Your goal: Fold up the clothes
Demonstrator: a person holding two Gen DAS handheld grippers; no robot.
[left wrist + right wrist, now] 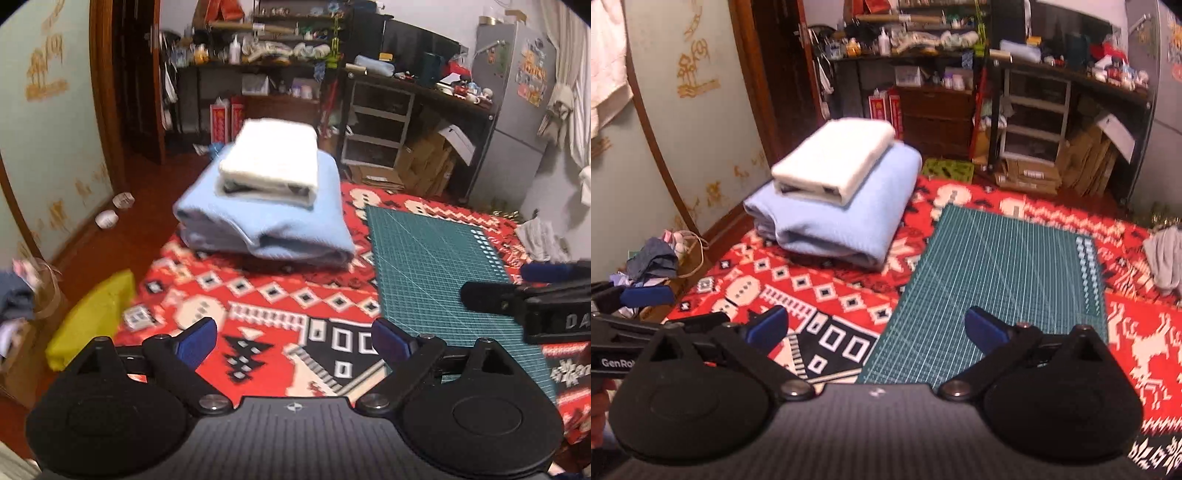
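Clothes — two folded (834, 206), stacked — one mat (1004, 266).

You have a green cutting mat (997, 266) lying on the red patterned cloth (820, 291). Beyond the mat's far edge stand a dark shelving unit (923, 55) and flattened cardboard boxes (1086, 162). Left of the mat, off the cloth, sits a yellow bag (92, 314).

blue garment (842, 218): soft matt cloth, fleecy nap
white garment (834, 162): smooth matt cloth
rug (258, 295): woven cloth, flat matt pile
cutting mat (1008, 266): matt, looks like plastic, printed grid
left gripper (293, 341): matt black plastic, shiny metal pivots
finger pads (768, 325): blue, matt
floor (122, 229): glossy wood
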